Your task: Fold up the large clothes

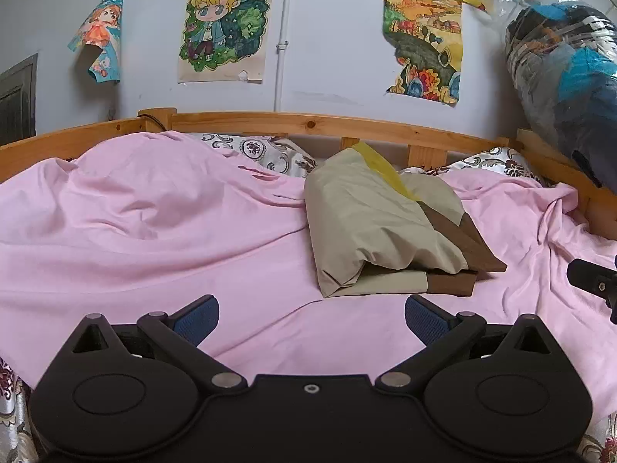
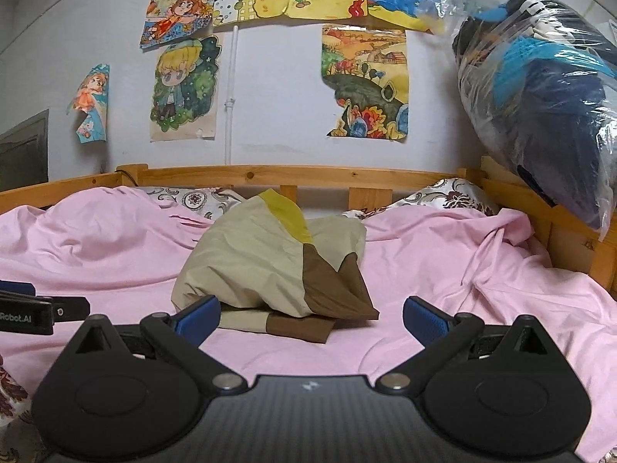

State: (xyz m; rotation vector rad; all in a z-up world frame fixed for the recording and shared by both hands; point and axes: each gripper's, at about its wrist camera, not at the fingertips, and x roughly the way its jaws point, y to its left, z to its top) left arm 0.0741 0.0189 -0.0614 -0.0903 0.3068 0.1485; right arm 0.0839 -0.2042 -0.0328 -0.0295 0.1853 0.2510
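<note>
Clothing (image 1: 370, 223), a large beige garment with brown and yellow panels, lies folded into a thick bundle on the pink sheet (image 1: 154, 223) that covers the bed. From the left wrist camera it sits right of the middle, its brown edge pointing right; from the right wrist camera the same bundle (image 2: 270, 266) sits near the centre, just beyond the fingertips.

The left gripper (image 1: 311, 314) hovers over bare pink sheet with its blue-padded fingers (image 1: 198, 318) spread wide, holding nothing. The right gripper (image 2: 311, 316) is likewise spread wide and empty; its left pad (image 2: 200, 316) overlaps the near corner of the bundle in the picture, but whether it touches the cloth I cannot tell. Each gripper appears at the edge of the other's view.

The sheet is rumpled, rising in a soft mound at the left and bunching into creases at the right. Patterned pillows (image 1: 262, 152) in white and dark red peek out behind it against a wooden bed rail (image 1: 308, 125) of light pine. Beyond the rail is a pale grey-blue wall (image 1: 327, 58) hung with colourful drawings (image 1: 221, 27), some torn or curling at the edges, and a thin white pipe (image 1: 283, 38) runs down it. A clear plastic bag (image 2: 540, 100) stuffed with dark blue items hangs at the right over the corner of the bed.
</note>
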